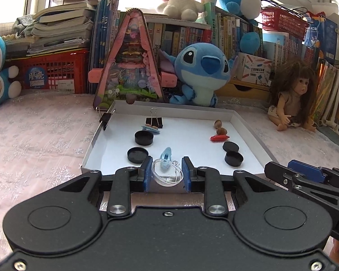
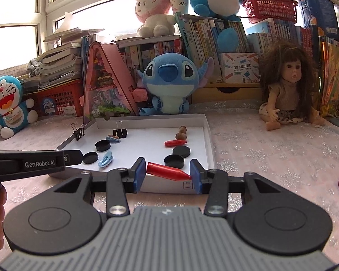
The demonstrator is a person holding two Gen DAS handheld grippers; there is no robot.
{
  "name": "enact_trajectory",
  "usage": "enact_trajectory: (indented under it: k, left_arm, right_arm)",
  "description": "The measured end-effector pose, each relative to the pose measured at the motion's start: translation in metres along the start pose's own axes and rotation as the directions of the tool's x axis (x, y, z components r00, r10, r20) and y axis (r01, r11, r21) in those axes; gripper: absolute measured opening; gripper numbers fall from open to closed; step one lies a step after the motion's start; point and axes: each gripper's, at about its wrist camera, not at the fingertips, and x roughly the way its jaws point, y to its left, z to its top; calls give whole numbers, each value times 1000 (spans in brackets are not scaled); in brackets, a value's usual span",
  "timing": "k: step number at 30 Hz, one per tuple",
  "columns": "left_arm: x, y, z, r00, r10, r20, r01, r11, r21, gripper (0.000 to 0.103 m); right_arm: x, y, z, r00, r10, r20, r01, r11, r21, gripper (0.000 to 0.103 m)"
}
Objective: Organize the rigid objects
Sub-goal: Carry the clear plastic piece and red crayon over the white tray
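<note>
A shallow white box lid lies on the pink cloth and holds small items. My left gripper is shut on a clear round plastic shell at the lid's near edge. My right gripper is shut on a red crayon-like stick, held crosswise over the lid's near edge. In the lid lie black round caps, a blue hair clip, a second red stick, brown nuts and a black binder clip.
Another binder clip is clamped on the lid's left wall. Behind the lid stand a pink triangular toy house, a Stitch plush, a doll at the right, a Doraemon plush at the left, books and red baskets.
</note>
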Motion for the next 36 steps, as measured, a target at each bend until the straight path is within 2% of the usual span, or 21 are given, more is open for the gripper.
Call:
enact_trajectory:
  k: [10,24,36]
  left_arm:
    - [22,4,18,1000,2,8,-2,1000,17,26]
    - [56,14,32,999,-33,0,33,999,-5,26]
    - [80,17,33,1000,-6,-25,6,1000,-2,26]
  right_arm:
    - [20,3,12,1000,-13,2,13,999,-42,48]
    - [54,13,21,1000,-9,-8,8,994,-109,48]
    - [86,16,26,999,-8,-49,3,994,-107,48]
